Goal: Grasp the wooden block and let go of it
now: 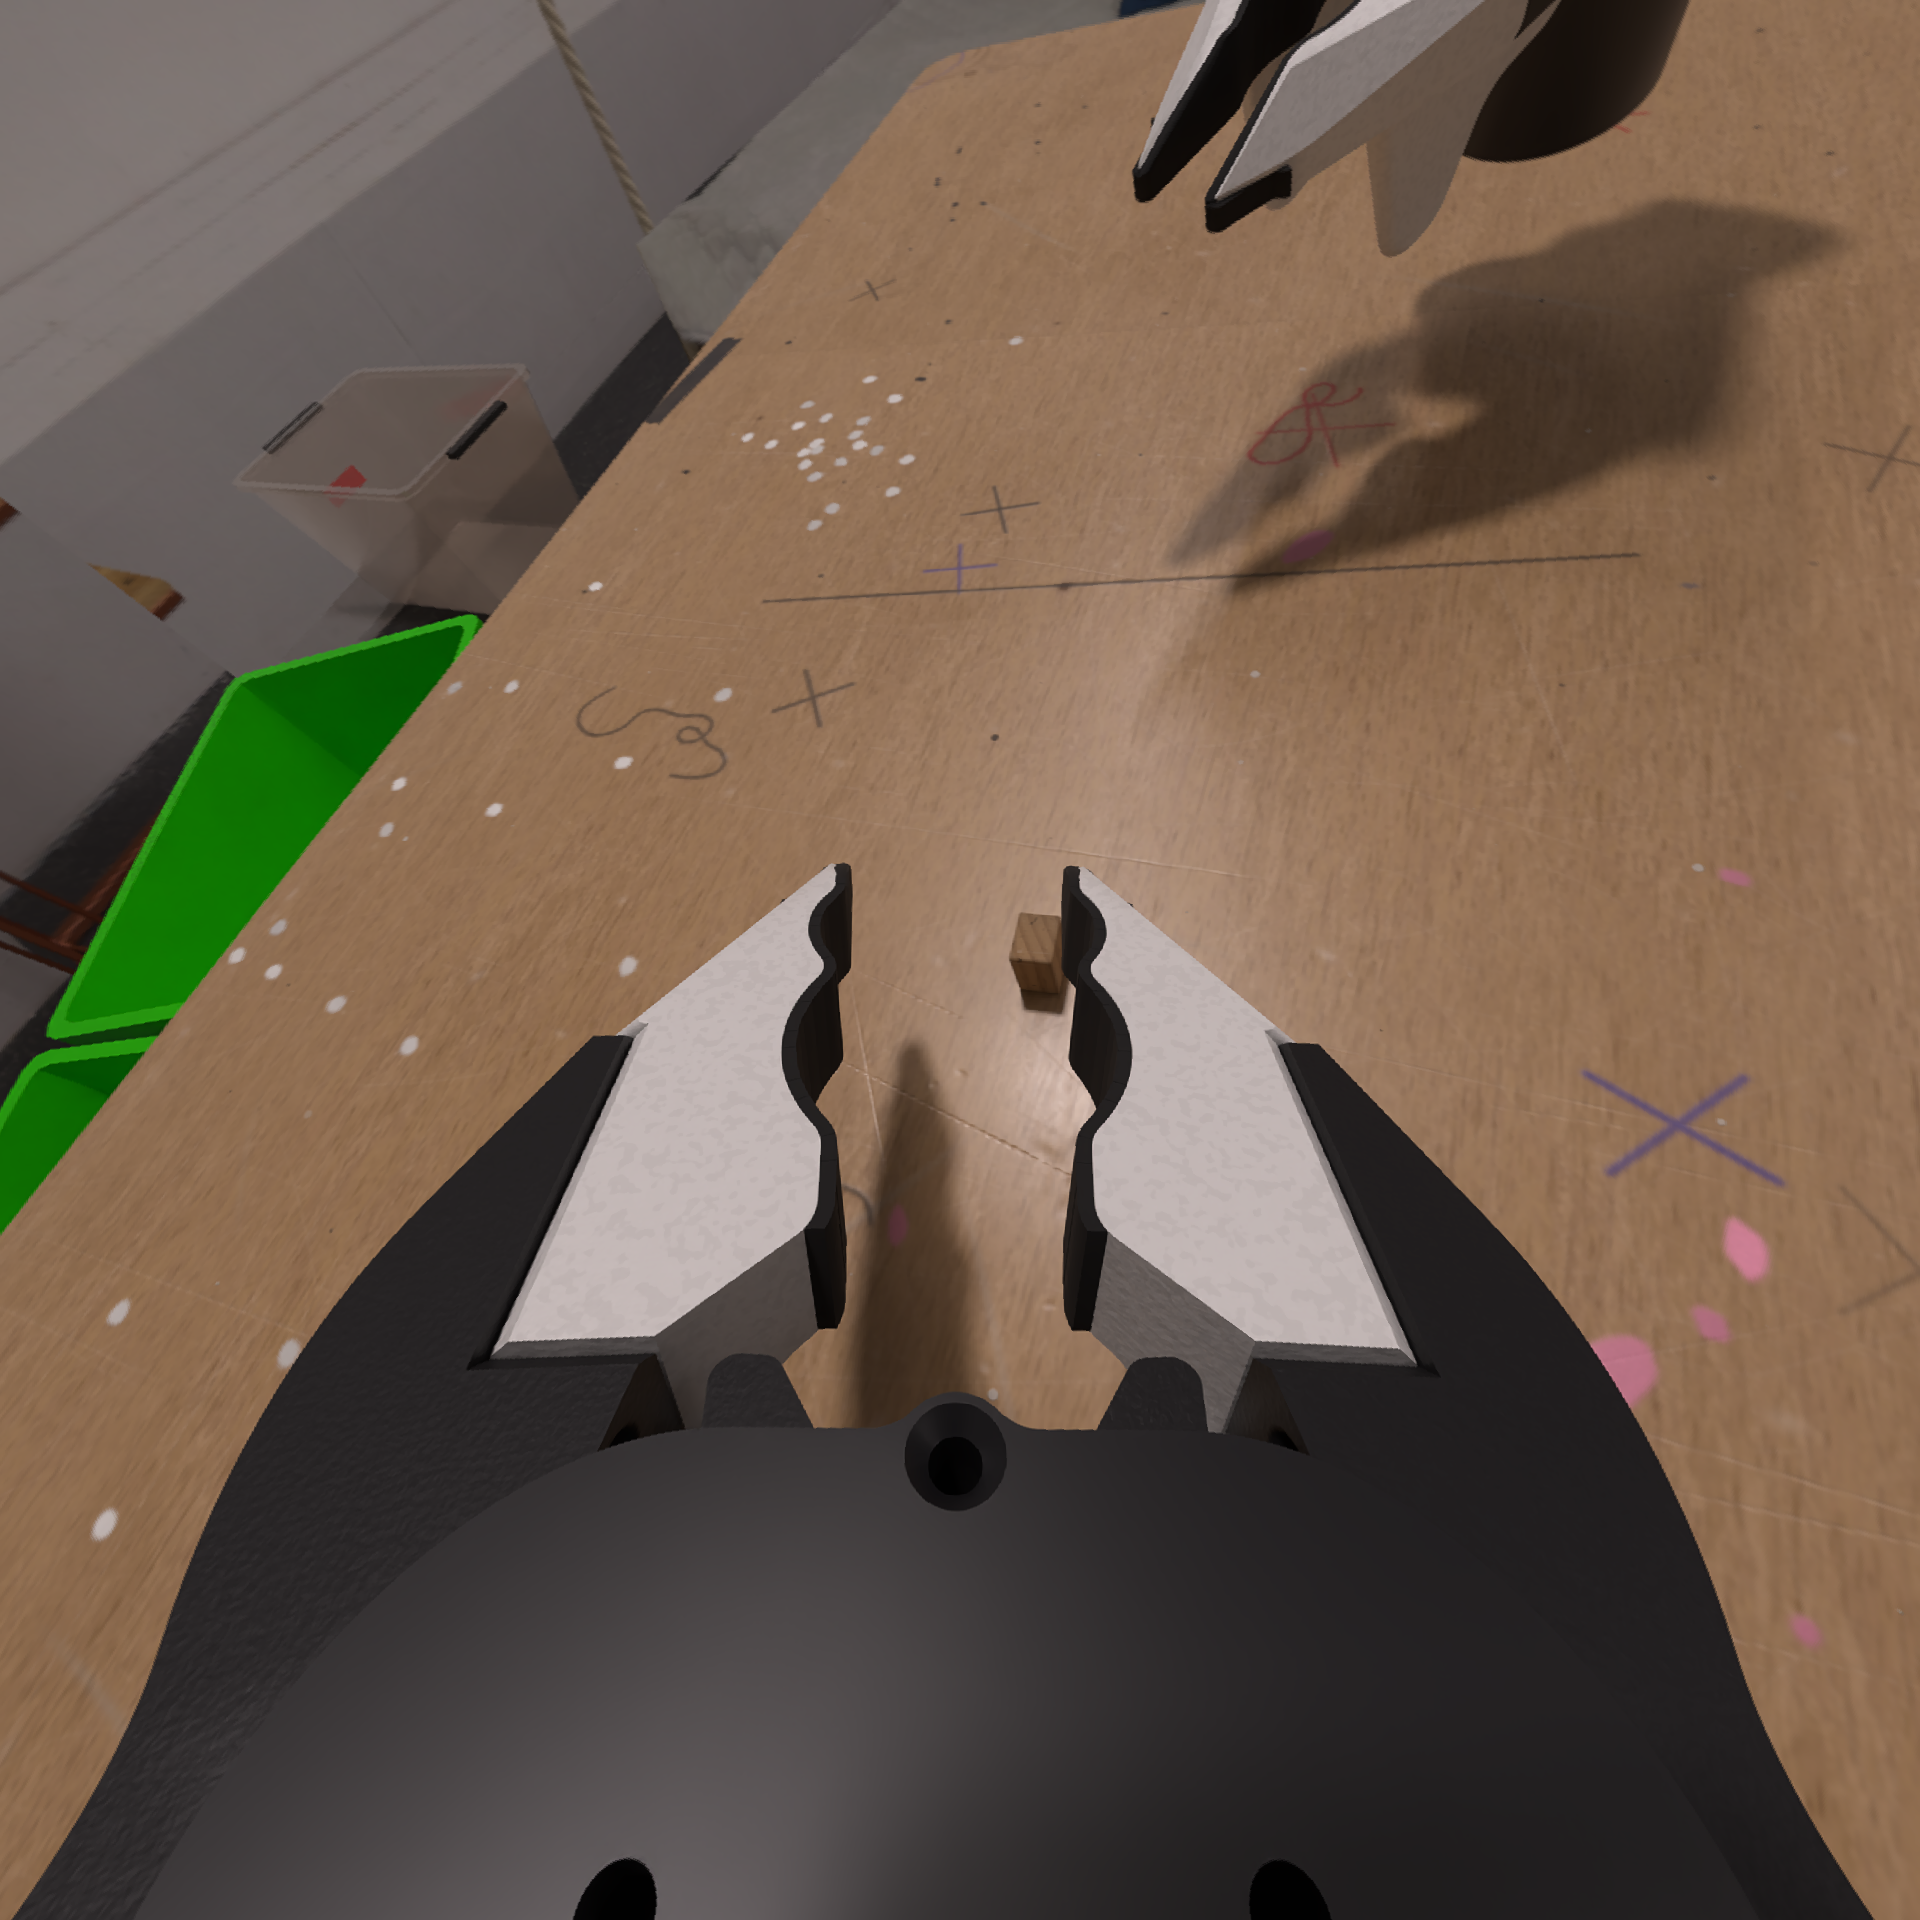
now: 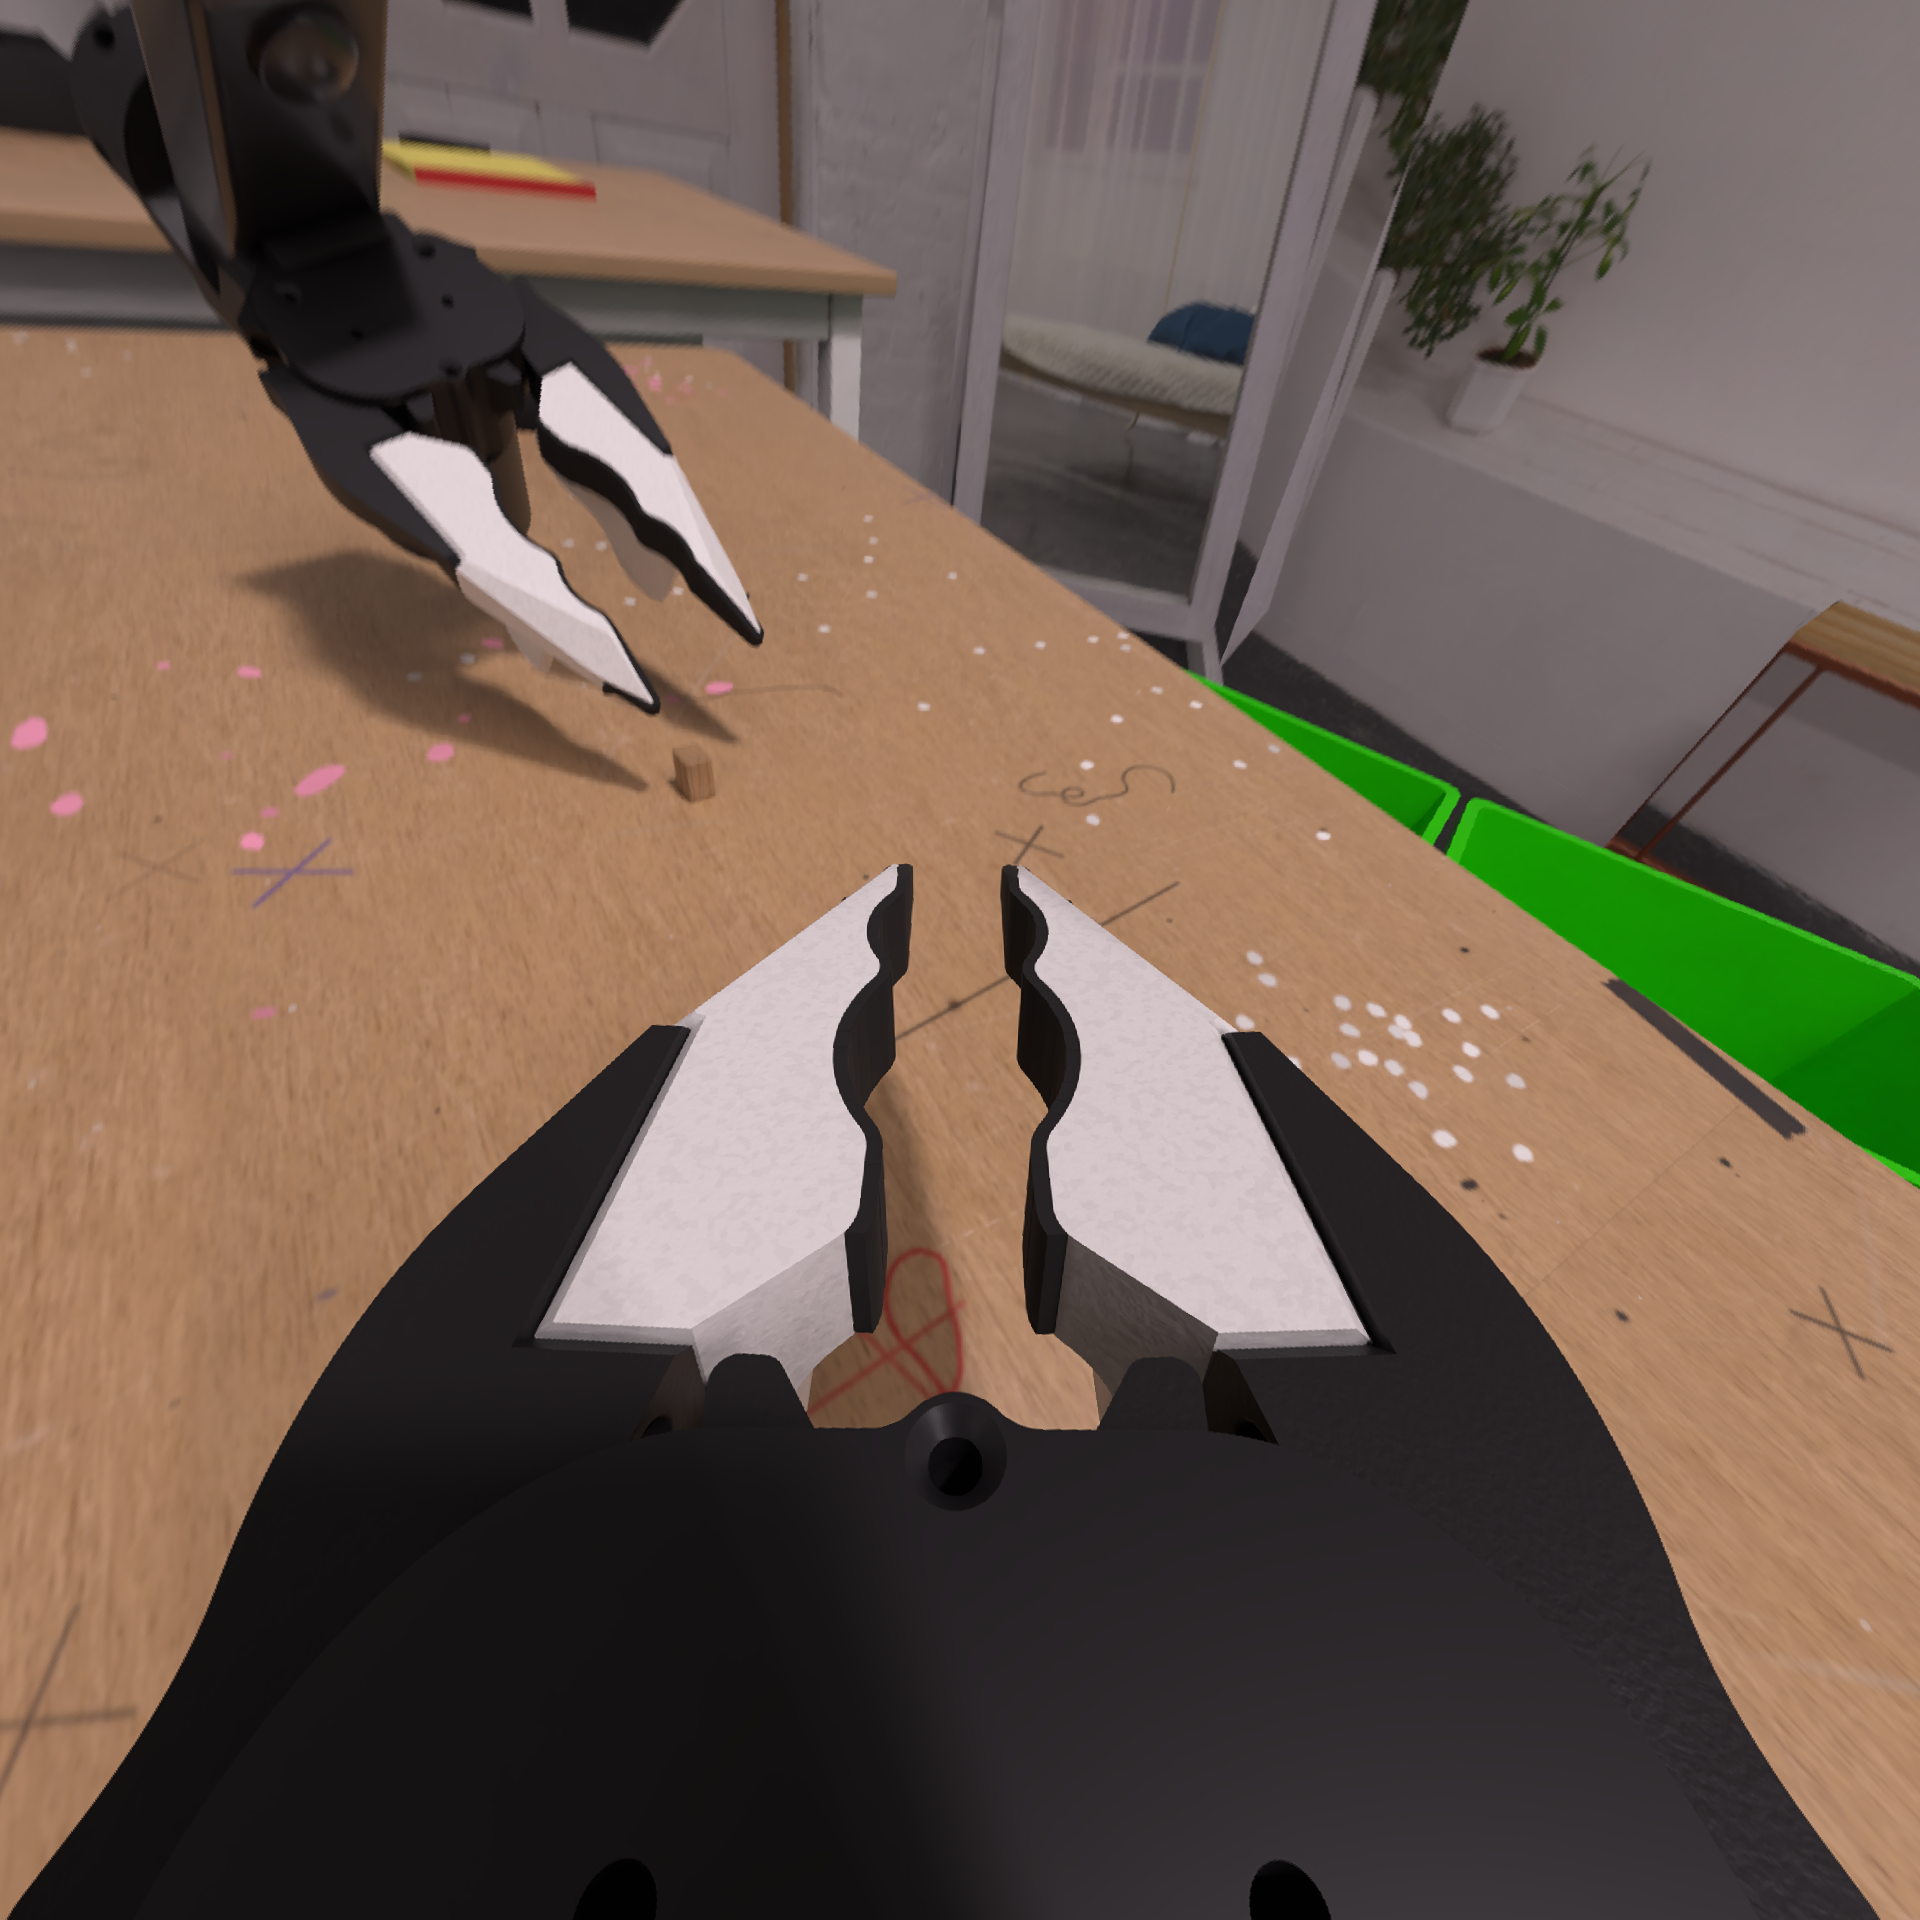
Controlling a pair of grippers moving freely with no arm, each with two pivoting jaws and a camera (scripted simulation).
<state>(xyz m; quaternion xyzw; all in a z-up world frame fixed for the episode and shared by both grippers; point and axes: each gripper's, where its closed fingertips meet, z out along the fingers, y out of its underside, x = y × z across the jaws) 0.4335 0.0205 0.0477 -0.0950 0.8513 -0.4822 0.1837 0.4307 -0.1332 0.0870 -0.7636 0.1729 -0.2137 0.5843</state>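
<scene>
Nearest in the left wrist view, the left gripper (image 1: 956,883) is seen with its jaws spread apart and nothing held between them. Just past the tips, the wooden block (image 1: 1036,951) is found standing on the table (image 1: 1455,831), close beside the inner edge of the right-hand finger rather than centred in the gap; whether it is touched by that finger cannot be told. In the right wrist view the same gripper is shown tilted down above the block, its tips lifted clear of the table, so the block is judged not yet to be enclosed.

The block is small, squarish and plain-grained. It is judged to be light and rigid, unlikely to be crushed or bent, with flat faces that should be gripped well by the dark pads. It could be tipped or pushed along the smooth table if only one finger is brought against it, so a sideways correction is called for before closing. It is best taken across two opposite upright faces, low enough that it is not pinched out from the tips.

Farther off, the right gripper (image 2: 956,883) is held above the table, well apart from the block, its jaws parted by a narrower gap and empty. Beyond the table edge, green bins (image 1: 260,810) are seen, and a clear lidded box (image 1: 405,436) behind them.
</scene>
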